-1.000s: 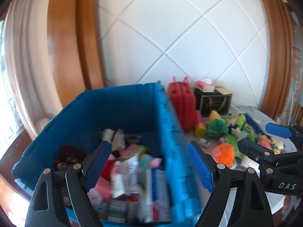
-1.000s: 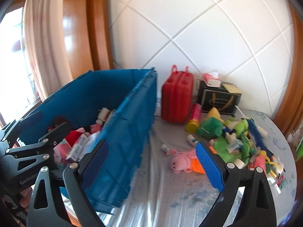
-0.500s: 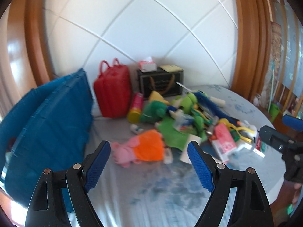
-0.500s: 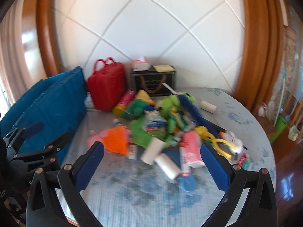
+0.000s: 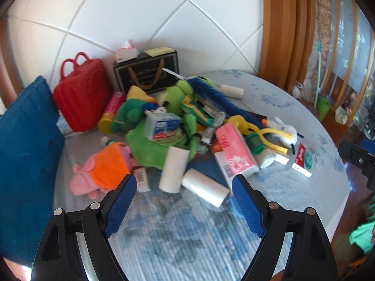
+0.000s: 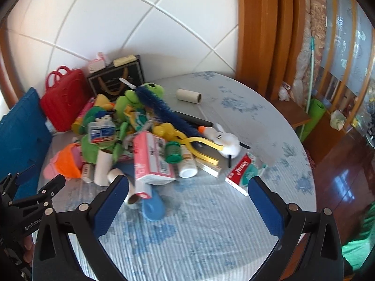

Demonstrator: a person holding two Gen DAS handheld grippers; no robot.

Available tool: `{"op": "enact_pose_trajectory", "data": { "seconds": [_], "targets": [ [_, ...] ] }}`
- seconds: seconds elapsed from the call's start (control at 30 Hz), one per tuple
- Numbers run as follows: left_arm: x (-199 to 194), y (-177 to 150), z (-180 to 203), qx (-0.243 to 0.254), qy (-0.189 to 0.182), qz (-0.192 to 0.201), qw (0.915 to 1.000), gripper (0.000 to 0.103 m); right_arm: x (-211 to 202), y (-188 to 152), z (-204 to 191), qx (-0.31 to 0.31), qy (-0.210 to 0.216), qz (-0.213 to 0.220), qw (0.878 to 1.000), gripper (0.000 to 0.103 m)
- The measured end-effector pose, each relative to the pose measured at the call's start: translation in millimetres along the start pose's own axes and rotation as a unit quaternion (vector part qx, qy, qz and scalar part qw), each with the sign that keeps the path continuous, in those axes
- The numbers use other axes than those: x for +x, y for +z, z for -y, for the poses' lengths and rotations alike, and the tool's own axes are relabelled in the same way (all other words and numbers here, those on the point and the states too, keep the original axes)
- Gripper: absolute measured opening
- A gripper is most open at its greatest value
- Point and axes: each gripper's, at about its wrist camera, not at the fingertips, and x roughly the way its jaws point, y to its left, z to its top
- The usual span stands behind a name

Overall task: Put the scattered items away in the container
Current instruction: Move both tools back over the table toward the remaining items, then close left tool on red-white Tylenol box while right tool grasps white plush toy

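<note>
currently: white rolls (image 5: 203, 185), just ahead of left gripper (image 5: 184, 205), long axis slanting across its wide, empty jaws; nearer this hand. right gripper (image 6: 188, 201) fully spread, empty. blue container (image 5: 25, 159) far left.

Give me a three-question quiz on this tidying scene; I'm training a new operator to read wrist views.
1. True or false: the left gripper holds a toy.
2. Which lies nearest the right gripper? A) red case B) light blue item C) black gift bag
3. What colour is the dress on the pink pig plush?

Key: 1 false, both grippers are open and empty; 2 B; 3 orange.
</note>
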Motion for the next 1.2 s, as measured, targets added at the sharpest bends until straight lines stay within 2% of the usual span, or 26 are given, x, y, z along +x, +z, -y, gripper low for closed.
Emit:
{"op": "enact_pose_trajectory", "data": {
  "seconds": [0.13,0.33,0.53,0.63,0.8,0.9,0.97,1.03,1.13,1.2],
  "targets": [
    [25,9,25,0.015,-0.017,-0.014,0.9996,0.084,9,5,19,-0.002,-0.03,-0.006,1.0,0.103],
    [59,15,67,0.02,-0.026,-0.044,0.9985,0.084,45,5,63,0.018,-0.044,-0.054,0.997,0.103],
    [93,21,134,0.007,-0.022,-0.058,0.9981,0.084,83,15,127,0.007,-0.02,-0.075,0.997,0.103],
    [105,24,179,-0.018,-0.013,-0.051,0.9984,0.084,105,26,158,-0.021,0.004,-0.078,0.997,0.103],
    [131,23,253,-0.042,0.003,-0.08,0.9959,0.084,145,38,212,-0.079,0.046,-0.105,0.99,0.103],
    [146,17,280,-0.061,0.016,-0.111,0.9918,0.084,165,36,233,-0.116,0.066,-0.134,0.982,0.096],
    [153,12,288,-0.064,0.037,-0.127,0.9891,0.084,178,36,245,-0.125,0.067,-0.147,0.979,0.073],
    [155,6,289,-0.073,0.047,-0.136,0.9869,0.084,192,35,254,-0.132,0.07,-0.162,0.976,0.064],
    [152,-6,291,-0.095,0.061,-0.143,0.9833,0.084,210,34,262,-0.138,0.073,-0.172,0.973,0.064],
    [153,-17,296,-0.11,0.054,-0.152,0.9806,0.084,222,31,259,-0.168,0.085,-0.173,0.967,0.064]
  ]
}}
